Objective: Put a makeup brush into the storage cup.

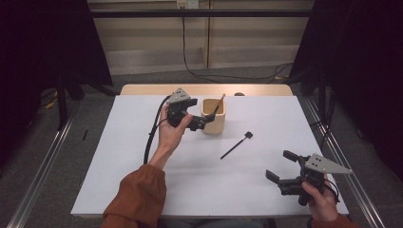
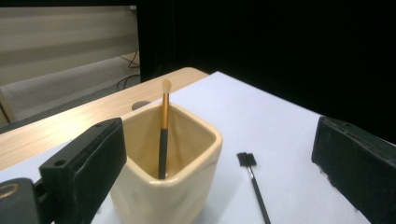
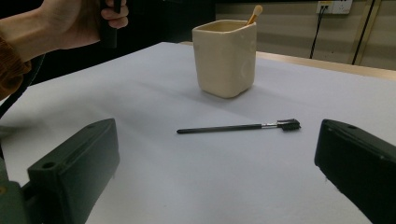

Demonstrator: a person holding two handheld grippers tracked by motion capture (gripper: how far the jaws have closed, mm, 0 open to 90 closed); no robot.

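Beside the cream square ceramic cup (image 1: 213, 116) holding a gold-handled brush (image 2: 163, 133), the left gripper (image 1: 198, 122) hovers, jaws spread — a nudge could tip it. Right gripper (image 1: 281, 166), jaws spread, sits near; the thin black brush (image 1: 235, 145) lies flat mid-counter — slippery to pinch.

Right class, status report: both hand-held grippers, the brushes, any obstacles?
Left hand-held gripper open beside cup. Right hand-held gripper open, empty. One brush in cup, black brush lying unobstructed.

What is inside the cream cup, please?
One brush stands in the cup, leaning on its far wall, pale tip above the rim. Its lower end and the cup's floor are hidden by the near wall.
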